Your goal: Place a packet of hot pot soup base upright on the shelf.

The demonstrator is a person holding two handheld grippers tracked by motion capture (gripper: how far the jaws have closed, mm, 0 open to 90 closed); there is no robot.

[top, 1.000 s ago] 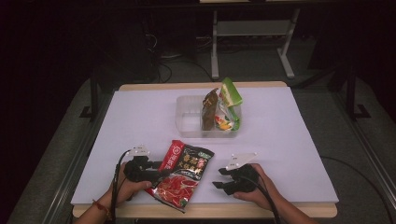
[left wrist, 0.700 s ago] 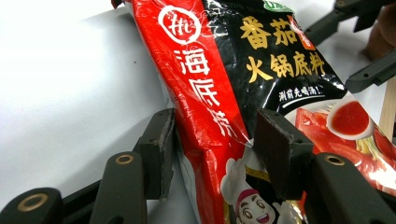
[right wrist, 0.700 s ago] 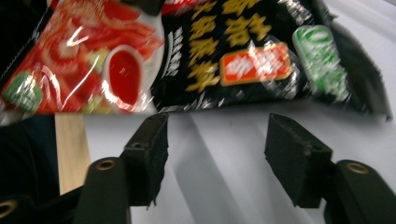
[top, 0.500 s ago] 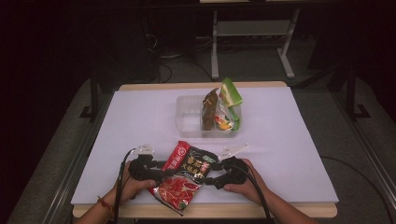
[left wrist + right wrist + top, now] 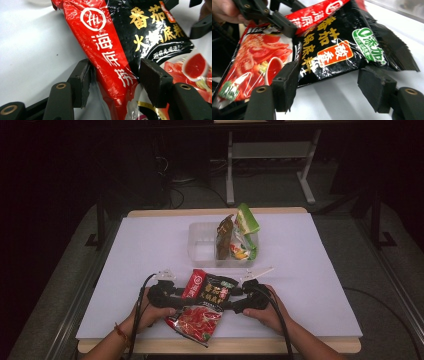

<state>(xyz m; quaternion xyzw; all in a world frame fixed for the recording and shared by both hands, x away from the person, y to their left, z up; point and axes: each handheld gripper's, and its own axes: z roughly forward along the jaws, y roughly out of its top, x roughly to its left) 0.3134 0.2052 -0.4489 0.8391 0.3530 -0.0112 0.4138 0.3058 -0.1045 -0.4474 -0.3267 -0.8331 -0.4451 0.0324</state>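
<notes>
Dark floor and a metal stand lie behind the white table [image 5: 320, 270], which carries a clear plastic tub [image 5: 202, 247] near its far middle; two snack packets [image 5: 239, 232] stand upright in the right part of that tub, one brown, one green, leaning together; the tub's left part looks bare.

At the near edge lies a red-and-black soup-base pouch [image 5: 206, 302], its lower end reaching toward the table's front edge; it is flanked by both tools. The left gripper [image 5: 174, 297] comes at the pouch's left edge, and in the left gripper view its jaws stand partly apart with the red strip of the pouch [image 5: 110, 57] between them; the pads do not seem to press on the film, and the jaws have just been opening. The right gripper [image 5: 235, 301] reaches from the other side; in the right gripper view its jaws stand wide, straddling the black corner of the pouch [image 5: 332, 52], one pad over the printed face, the other clear of it above bare table; nothing is pinched.

Judging from the packets already in the tub, the work appears to be packing; two are stowed, the pouch is not yet lifted; what remains is a firm grip, a carry to the tub and a placement in its free left part.
</notes>
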